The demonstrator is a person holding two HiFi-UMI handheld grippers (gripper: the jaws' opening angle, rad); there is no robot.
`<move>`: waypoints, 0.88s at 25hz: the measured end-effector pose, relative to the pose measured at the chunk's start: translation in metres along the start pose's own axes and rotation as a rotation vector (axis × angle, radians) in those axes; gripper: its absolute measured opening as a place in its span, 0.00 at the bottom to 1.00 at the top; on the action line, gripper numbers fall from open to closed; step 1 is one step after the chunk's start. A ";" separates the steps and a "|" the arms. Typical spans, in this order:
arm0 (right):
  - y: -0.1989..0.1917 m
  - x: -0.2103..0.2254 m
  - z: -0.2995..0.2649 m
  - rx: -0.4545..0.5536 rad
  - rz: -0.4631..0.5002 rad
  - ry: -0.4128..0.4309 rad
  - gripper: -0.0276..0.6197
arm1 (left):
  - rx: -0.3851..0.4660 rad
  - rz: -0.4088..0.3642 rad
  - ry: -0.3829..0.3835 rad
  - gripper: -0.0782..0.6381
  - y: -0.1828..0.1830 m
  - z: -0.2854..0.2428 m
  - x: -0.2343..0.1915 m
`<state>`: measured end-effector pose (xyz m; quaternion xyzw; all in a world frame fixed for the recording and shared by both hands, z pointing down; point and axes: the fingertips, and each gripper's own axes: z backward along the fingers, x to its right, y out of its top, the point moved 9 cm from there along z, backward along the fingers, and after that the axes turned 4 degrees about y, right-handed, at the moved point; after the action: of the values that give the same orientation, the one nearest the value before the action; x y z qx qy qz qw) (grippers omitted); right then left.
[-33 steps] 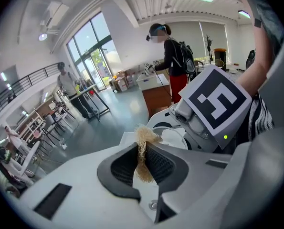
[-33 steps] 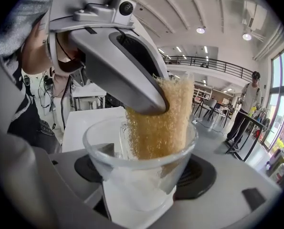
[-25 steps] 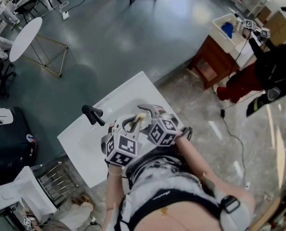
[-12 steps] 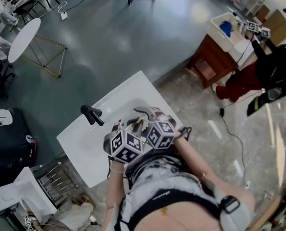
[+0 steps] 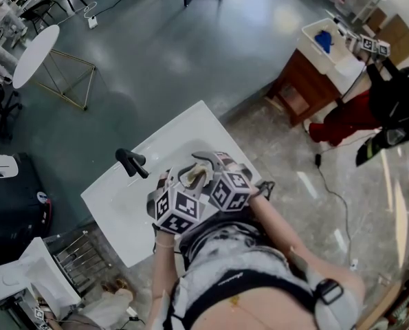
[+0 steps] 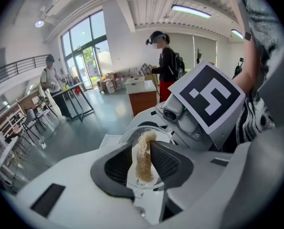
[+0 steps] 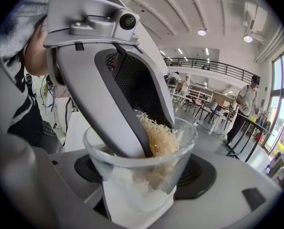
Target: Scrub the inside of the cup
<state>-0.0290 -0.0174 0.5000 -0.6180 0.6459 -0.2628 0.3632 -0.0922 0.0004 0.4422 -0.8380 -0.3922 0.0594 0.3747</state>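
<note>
1. Two grippers meet at the clear glass cup [image 7: 132, 163], which hangs over a white sink [image 5: 118, 208] with a black faucet [image 5: 132, 162] near it.
2. Right gripper [image 7: 144, 175] is clamped on the cup's sides, so it's carrying the cup.
3. Inside the cup is a tan, stringy scrubber [image 7: 160, 138], poking up past the rim.
4. Left gripper [image 6: 142, 146] dips into the cup. Its jaws have just been opening and now stand apart, with the scrubber between them against one pad, not pinched.

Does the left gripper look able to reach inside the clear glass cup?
Likely yes: the left gripper, fingers just opened around the beige fibre scrubber, sits inside the clear glass cup.
</note>
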 end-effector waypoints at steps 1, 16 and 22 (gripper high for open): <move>-0.001 0.000 0.001 -0.002 0.000 -0.001 0.66 | 0.007 0.002 0.000 0.31 0.000 0.001 0.000; -0.010 0.004 0.011 -0.021 -0.028 -0.037 0.66 | 0.079 0.024 0.055 0.33 0.003 0.023 -0.001; -0.014 0.009 0.014 -0.008 -0.058 -0.055 0.66 | 0.134 0.099 0.088 0.22 -0.003 0.030 -0.007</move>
<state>-0.0096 -0.0262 0.5010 -0.6447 0.6187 -0.2535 0.3705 -0.1112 0.0143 0.4213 -0.8313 -0.3287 0.0671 0.4432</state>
